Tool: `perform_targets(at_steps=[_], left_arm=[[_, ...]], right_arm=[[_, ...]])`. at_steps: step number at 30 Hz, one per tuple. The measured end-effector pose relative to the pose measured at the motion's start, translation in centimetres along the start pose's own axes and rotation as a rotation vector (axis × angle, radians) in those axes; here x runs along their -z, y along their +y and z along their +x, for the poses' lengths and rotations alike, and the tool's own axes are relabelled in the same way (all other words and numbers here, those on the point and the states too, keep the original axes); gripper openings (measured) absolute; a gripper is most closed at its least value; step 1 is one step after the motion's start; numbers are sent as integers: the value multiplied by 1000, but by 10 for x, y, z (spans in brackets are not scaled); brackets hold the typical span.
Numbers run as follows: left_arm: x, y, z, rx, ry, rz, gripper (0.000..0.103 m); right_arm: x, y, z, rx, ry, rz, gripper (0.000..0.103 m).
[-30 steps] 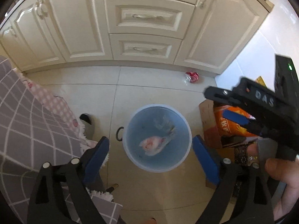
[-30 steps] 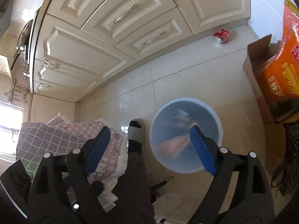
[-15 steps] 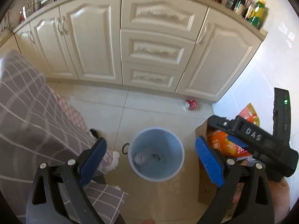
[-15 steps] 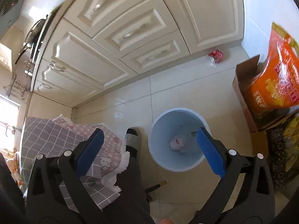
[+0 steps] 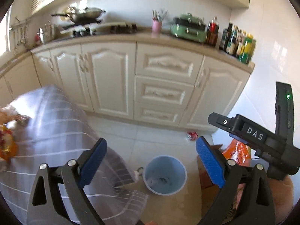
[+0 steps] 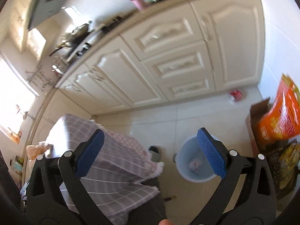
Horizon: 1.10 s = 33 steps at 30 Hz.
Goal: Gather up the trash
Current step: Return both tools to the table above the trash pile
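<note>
While tablecloth (image 5: 56,131) flanks bin (image 5: 165,176), red wrapper (image 5: 192,135) beyond

the pale crumpled scrap (image 6: 195,164) lying in the round light-blue plastic bin (image 5: 165,175) is too small and soft to identify, and in the right wrist view the right-hand blue pad (image 6: 211,152) covers part of the bin's rim. the small red crushed item (image 5: 192,135) on the floor beyond the pads is too small to name. the orange printed bag (image 6: 279,120) is cut off at the frame's right edge. countertop items far ahead are smeared by motion blur, as is the grey checked tablecloth (image 5: 56,131) left of the pads.
</note>
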State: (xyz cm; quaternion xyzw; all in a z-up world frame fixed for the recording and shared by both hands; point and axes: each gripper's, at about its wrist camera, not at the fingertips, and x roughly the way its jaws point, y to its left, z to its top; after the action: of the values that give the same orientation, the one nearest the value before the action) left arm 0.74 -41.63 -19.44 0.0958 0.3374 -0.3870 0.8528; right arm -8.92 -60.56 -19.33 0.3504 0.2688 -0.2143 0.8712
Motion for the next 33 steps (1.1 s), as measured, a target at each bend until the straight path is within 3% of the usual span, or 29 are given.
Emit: perform_targets(at_steps=[18, 28, 33], left_arm=[[-14, 142, -166, -220, -265, -98, 95], [10, 214, -218, -361, -318, -153, 95], [33, 254, -231, -430, -307, -195, 95]], right_arm=[[26, 210, -41, -258, -88, -310, 97], [65, 301, -36, -336, -73, -479, 97], [92, 334, -26, -342, -39, -568, 97]])
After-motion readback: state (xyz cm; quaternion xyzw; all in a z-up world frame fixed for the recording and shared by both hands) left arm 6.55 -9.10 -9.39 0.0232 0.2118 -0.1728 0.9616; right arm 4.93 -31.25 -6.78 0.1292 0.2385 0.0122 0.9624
